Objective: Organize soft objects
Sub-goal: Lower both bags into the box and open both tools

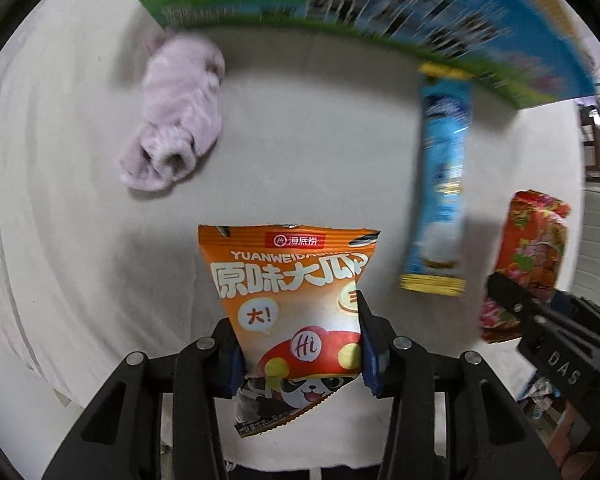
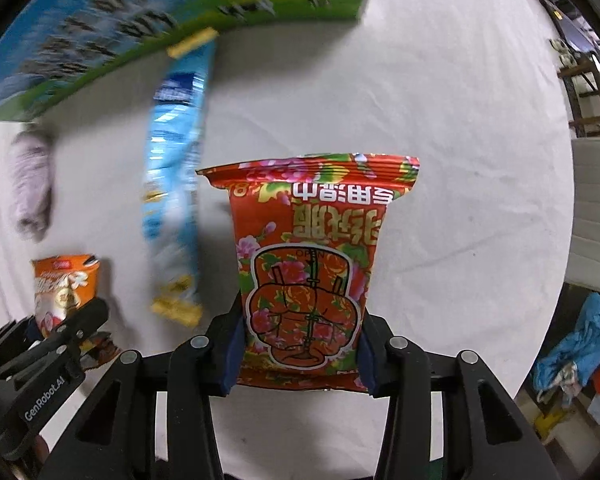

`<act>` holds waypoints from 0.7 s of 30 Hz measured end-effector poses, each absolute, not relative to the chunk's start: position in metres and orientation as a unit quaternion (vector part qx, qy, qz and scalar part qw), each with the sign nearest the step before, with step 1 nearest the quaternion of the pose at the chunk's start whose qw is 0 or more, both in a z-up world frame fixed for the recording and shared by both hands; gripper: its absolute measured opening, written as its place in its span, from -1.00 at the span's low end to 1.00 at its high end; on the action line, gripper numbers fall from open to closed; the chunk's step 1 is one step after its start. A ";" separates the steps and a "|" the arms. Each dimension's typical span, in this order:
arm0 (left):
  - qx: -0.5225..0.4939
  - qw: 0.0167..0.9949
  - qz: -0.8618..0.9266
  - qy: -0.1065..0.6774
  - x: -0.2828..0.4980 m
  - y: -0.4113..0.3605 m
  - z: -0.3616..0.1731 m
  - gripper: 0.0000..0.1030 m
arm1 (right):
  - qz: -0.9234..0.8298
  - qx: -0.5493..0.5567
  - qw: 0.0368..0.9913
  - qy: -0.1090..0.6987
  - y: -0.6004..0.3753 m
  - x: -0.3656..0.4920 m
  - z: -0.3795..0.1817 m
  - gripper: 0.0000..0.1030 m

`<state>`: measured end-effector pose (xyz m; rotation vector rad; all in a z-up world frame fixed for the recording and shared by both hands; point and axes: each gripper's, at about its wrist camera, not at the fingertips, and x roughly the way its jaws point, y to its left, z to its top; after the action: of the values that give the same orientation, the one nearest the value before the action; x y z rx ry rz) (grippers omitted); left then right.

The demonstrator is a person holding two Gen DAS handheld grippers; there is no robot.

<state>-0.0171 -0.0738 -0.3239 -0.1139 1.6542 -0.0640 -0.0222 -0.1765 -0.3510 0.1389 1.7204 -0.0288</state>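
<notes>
My left gripper (image 1: pixel 298 344) is shut on an orange snack packet (image 1: pixel 292 292) with a panda print, held above the white cloth. My right gripper (image 2: pixel 300 354) is shut on a red floral packet (image 2: pixel 308 264); it shows at the right of the left wrist view (image 1: pixel 528 256). A long blue packet (image 1: pixel 444 184) with yellow ends lies on the cloth between them, also in the right wrist view (image 2: pixel 176 184). A crumpled lilac cloth (image 1: pixel 180 116) lies at the far left, blurred in the right wrist view (image 2: pixel 32 184). The orange packet also shows there (image 2: pixel 66 288).
A white cloth covers the table (image 1: pixel 320 132). A large blue and green printed box (image 1: pixel 380 12) stands along the far edge, also in the right wrist view (image 2: pixel 140 16). Off the table's right edge lie blue fabric and clutter (image 2: pixel 580 344).
</notes>
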 end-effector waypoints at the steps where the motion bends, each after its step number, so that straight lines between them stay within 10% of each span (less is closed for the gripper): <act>1: -0.054 0.682 -0.034 0.729 -0.018 -0.075 -0.313 -0.20 | -0.004 0.066 0.655 0.753 -0.175 -0.024 -0.340 -0.07; 13: -0.083 0.753 -0.072 0.649 0.050 -0.035 -0.188 -0.19 | 0.066 0.112 0.739 0.661 -0.160 0.028 -0.181 -0.08; 21: -0.066 0.761 -0.055 0.644 0.132 0.001 -0.176 -0.19 | 0.036 0.114 0.756 0.644 -0.170 0.105 -0.175 -0.08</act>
<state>0.1324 0.0015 -0.1755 -0.1434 1.4008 -0.1199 0.1048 -0.1698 -0.1752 0.2478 1.4046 0.0790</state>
